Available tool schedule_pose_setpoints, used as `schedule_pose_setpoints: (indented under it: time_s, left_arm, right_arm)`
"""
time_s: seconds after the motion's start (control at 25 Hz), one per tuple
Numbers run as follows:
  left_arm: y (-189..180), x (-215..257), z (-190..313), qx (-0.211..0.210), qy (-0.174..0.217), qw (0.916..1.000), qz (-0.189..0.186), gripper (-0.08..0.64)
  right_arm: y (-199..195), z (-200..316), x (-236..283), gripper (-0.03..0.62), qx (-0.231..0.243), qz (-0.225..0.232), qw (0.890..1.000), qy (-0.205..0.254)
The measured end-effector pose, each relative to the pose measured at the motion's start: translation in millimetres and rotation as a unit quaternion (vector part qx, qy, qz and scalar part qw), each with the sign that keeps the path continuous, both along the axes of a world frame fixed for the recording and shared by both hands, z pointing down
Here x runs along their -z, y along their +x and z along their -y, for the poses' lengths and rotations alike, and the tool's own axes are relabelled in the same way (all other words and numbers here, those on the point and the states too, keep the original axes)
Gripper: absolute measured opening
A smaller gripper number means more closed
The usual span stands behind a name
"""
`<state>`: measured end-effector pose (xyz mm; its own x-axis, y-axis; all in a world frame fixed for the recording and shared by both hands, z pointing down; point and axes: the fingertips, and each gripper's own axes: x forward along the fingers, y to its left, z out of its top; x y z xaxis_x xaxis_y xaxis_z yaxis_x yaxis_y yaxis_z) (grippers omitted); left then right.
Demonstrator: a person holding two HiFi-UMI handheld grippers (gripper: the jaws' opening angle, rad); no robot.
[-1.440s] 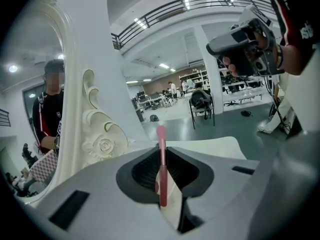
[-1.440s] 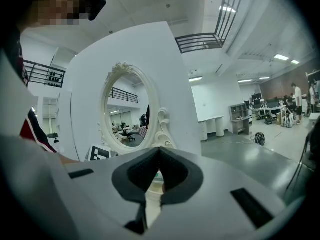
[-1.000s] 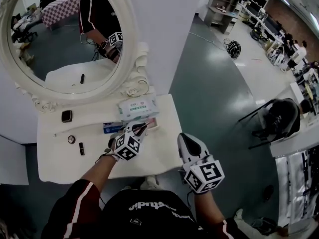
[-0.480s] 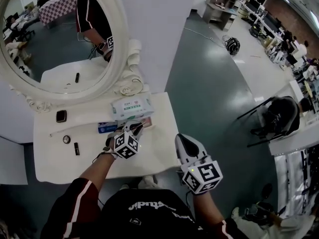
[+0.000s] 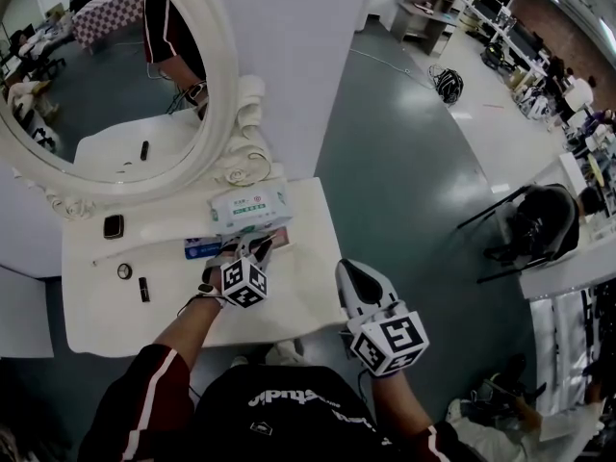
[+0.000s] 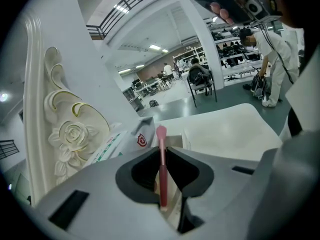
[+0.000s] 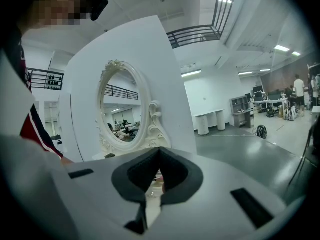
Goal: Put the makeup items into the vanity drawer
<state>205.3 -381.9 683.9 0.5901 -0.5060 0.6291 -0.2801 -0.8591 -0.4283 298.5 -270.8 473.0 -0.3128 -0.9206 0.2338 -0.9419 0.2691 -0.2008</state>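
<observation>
My left gripper (image 5: 253, 249) hovers over the back middle of the white vanity top (image 5: 106, 316), just in front of the wipes pack (image 5: 250, 206). In the left gripper view its jaws (image 6: 161, 153) are shut on a thin pink makeup brush (image 6: 162, 174) whose tip sticks out past them. To the left lie a dark compact (image 5: 114, 226), a small round pot (image 5: 124, 270), a black lipstick (image 5: 144, 289) and a thin white stick (image 5: 135, 250). My right gripper (image 5: 350, 271) is off the table's right edge; its jaws (image 7: 159, 152) meet and hold nothing. No drawer shows.
An oval mirror (image 5: 58, 94) in a carved white frame (image 5: 245, 133) stands behind the table against a white wall panel. A blue pack (image 5: 200, 248) and a pink item (image 5: 281, 237) lie under the wipes. Grey floor (image 5: 414, 191) lies to the right.
My left gripper has sunk a little toward the table top with the pink brush still in it. The right gripper has hardly shifted.
</observation>
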Motion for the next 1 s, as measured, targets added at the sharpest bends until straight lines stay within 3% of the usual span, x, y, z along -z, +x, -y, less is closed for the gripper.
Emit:
schedule_pose_setpoints:
  time_s: [0.48, 1.0]
  left_arm:
    - [3, -1, -5, 0.005, -0.006, 0.9999, -0.008, 0.082]
    - [-14, 27, -10, 0.041, -0.028, 0.997, -0.06, 0.082]
  right_arm:
    - [1, 2, -3, 0.003, 0.006, 0.003, 1.0, -0.001]
    - [-14, 15, 7, 0.003, 0.032, -0.009, 0.999, 0.013]
